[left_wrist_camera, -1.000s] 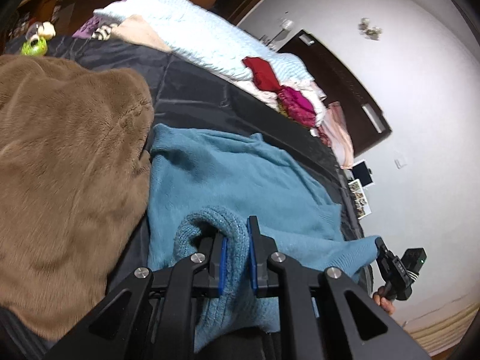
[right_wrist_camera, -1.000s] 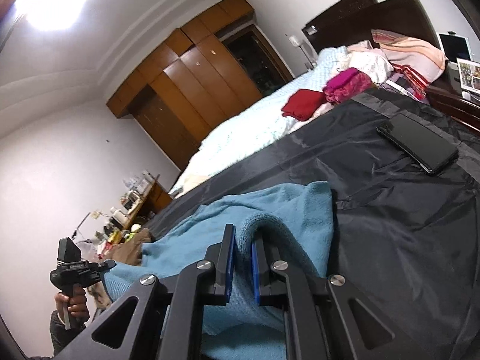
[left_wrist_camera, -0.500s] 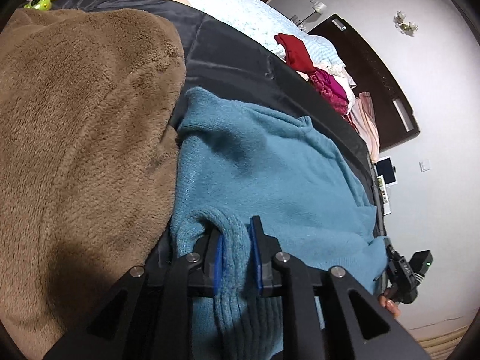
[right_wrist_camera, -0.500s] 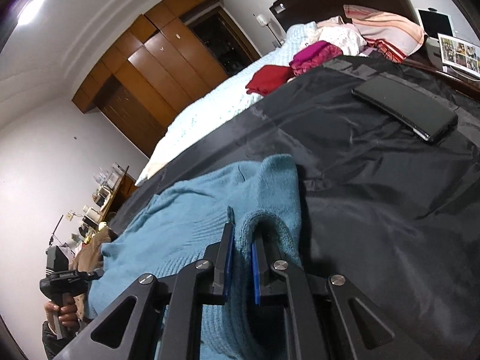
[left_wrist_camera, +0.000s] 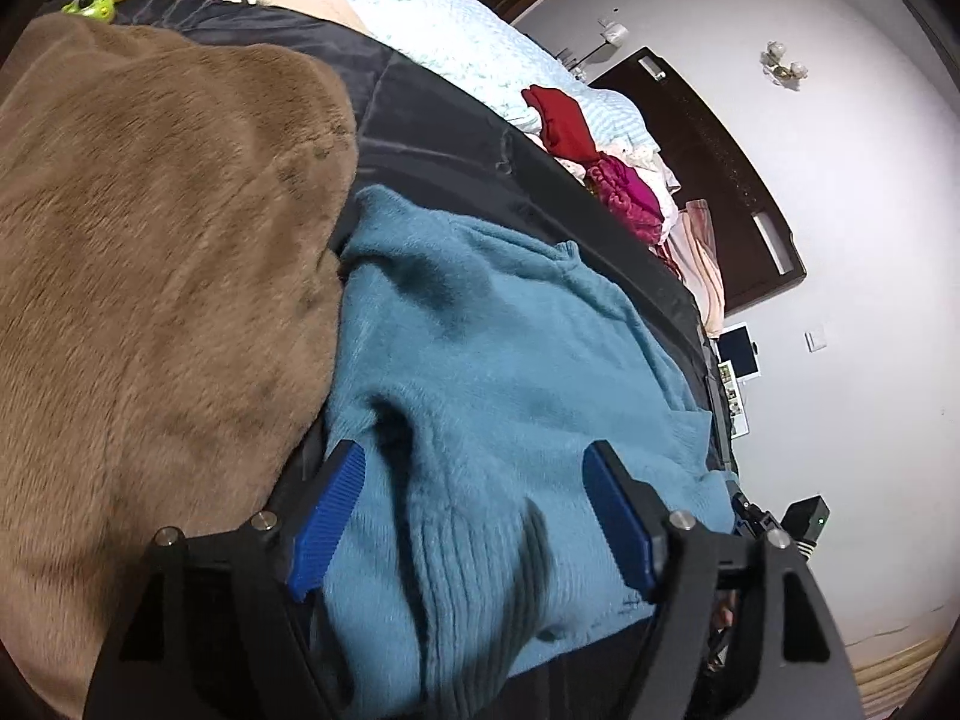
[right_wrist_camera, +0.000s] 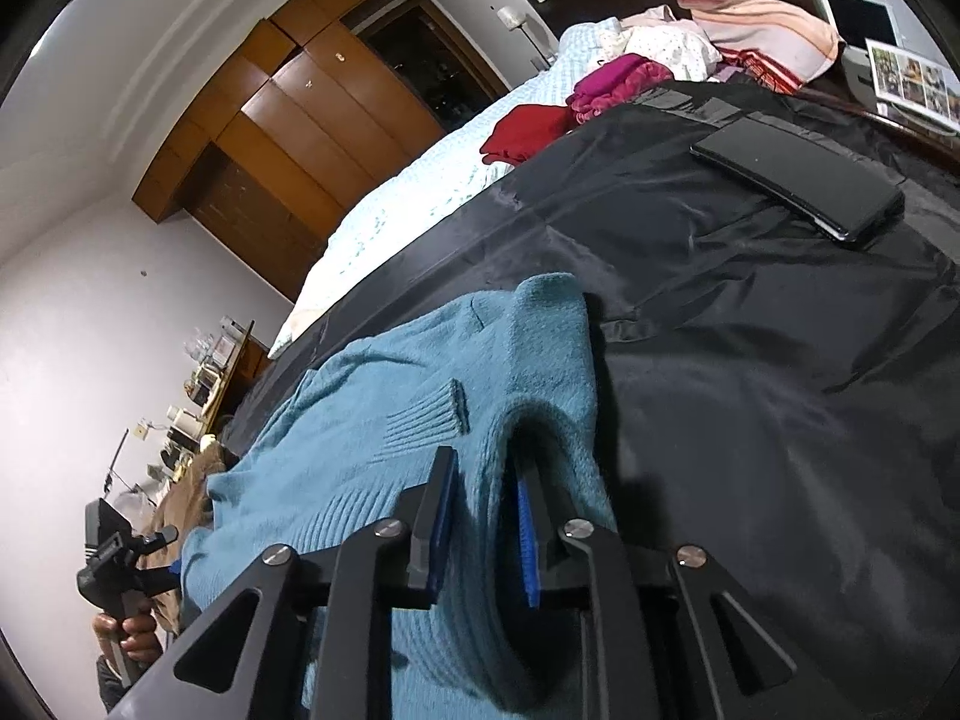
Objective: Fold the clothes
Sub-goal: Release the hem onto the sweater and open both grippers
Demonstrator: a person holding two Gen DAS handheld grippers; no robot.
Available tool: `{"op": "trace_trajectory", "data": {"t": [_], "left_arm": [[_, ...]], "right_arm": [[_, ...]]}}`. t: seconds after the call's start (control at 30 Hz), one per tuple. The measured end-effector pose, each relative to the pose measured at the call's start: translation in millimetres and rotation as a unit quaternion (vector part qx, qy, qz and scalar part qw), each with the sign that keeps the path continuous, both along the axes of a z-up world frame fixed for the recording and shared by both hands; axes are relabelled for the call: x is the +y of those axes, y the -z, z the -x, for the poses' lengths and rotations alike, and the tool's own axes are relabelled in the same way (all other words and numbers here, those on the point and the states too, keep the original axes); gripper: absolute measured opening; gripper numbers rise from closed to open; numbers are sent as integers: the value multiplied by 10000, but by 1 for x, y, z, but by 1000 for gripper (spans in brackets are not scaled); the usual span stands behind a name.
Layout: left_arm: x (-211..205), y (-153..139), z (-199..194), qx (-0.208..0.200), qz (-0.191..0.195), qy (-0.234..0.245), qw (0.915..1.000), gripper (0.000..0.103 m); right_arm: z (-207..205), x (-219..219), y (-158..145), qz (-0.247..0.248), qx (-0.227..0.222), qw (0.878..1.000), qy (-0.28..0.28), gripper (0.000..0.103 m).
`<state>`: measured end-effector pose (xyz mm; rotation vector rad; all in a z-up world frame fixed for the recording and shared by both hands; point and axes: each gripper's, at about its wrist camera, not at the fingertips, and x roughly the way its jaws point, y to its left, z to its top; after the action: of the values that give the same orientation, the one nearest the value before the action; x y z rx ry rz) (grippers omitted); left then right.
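Note:
A teal knit sweater (left_wrist_camera: 498,372) lies folded on a black sheet (left_wrist_camera: 444,132) on the bed. It also shows in the right wrist view (right_wrist_camera: 384,420). My left gripper (left_wrist_camera: 474,510) is open wide over the sweater's ribbed hem, with its blue pads on either side of the cloth and not pinching it. My right gripper (right_wrist_camera: 480,516) has its jaws slightly apart with a fold of the sweater's edge between them; the grip looks loose.
A brown fleece garment (left_wrist_camera: 150,276) lies left of the sweater. A black phone (right_wrist_camera: 798,186) rests on the black sheet (right_wrist_camera: 750,360). Red and magenta clothes (right_wrist_camera: 576,102) and pillows pile near the headboard. A wooden wardrobe (right_wrist_camera: 312,120) stands behind.
My left gripper has opened and let go of the sweater's hem. My right gripper's jaws have parted a little. The sweater has come down flat onto the sheet.

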<state>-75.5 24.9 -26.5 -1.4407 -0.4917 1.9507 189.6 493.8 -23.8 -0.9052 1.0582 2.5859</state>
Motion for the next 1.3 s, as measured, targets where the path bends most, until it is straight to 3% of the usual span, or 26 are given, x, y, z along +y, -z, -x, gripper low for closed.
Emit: {"op": "trace_trajectory", "data": {"t": [0.3,0.57,0.6,0.67,0.7,0.9,1.07,1.3], "left_arm": [[-13,-12,-38,326,54,175,9993,79],[-2,-22,-73,590,112,722,9956,79],[1,-22,-77,597,138,791,9950,79],[5,-22,-86,617,192,923,9936,79],[8,-21,-91,628,225,995,9928,79],[30,-19,-119,795,472,1494,9844,79],[54,-2,-125,511,549,1804,9807,79],[71,3,-112,459,680,1686,9823,79]], "right_arm": [[-16,-32,-21,-969,-144,9949,-224,24],[-32,-54,-22,-1372,-381,9889,-417,28],[-34,-57,-22,-1417,-414,9879,-470,31],[-37,-65,-22,-1480,-467,9861,-598,72],[-38,-70,-22,-1557,-489,9845,-651,78],[-45,-106,-25,-2211,-611,9681,-1013,79],[-28,-133,-12,-2171,-1001,9593,-1502,79],[6,-144,4,-2262,-1438,9466,-1793,79]]}}
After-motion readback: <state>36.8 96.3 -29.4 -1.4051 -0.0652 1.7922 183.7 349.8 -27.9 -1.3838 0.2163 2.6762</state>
